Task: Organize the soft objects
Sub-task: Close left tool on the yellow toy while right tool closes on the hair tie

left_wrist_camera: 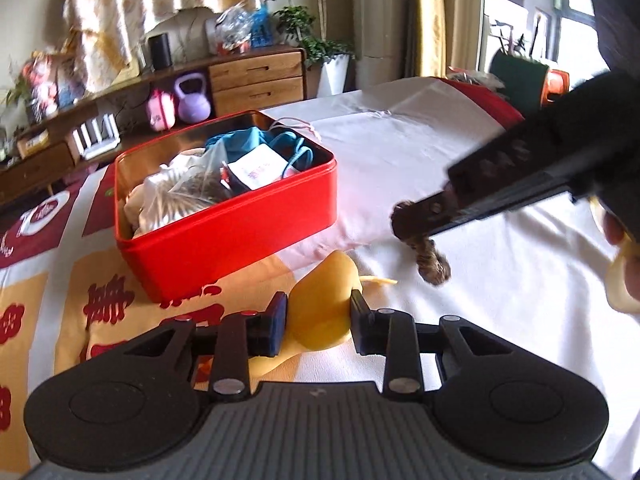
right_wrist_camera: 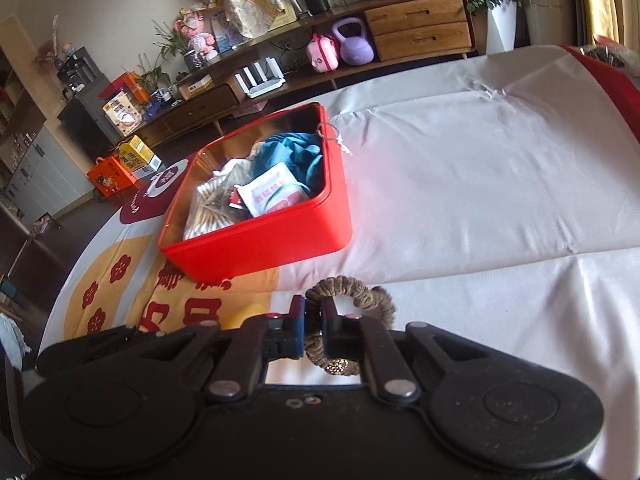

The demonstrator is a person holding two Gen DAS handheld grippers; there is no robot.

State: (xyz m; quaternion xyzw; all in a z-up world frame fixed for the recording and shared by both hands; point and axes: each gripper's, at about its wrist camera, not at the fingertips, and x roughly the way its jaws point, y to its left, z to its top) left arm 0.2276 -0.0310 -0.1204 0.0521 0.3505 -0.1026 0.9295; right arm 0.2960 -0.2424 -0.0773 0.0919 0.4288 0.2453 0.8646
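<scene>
A yellow soft pear-shaped item (left_wrist_camera: 324, 280) sits between the blue pads of my left gripper (left_wrist_camera: 318, 302), which is shut on it just above the cloth. My right gripper (right_wrist_camera: 314, 320) is shut on a brown scrunchie (right_wrist_camera: 352, 288). In the left wrist view that scrunchie (left_wrist_camera: 434, 266) dangles from the right gripper (left_wrist_camera: 402, 222), off the cloth and to the right of the yellow item. An open red tin (left_wrist_camera: 224, 240) (right_wrist_camera: 260, 248) lies ahead, holding blue fabric, a white packet and pale cloths. A corner of the yellow item (right_wrist_camera: 244, 316) shows left of my right fingers.
The tin rests on a white cloth (right_wrist_camera: 480, 184) with a red-and-yellow printed panel (left_wrist_camera: 108, 304) at its left. A hand (left_wrist_camera: 624, 264) shows at the right edge. Beyond the table stand a wooden sideboard (right_wrist_camera: 416, 28), a purple kettlebell (right_wrist_camera: 354, 42) and potted plants.
</scene>
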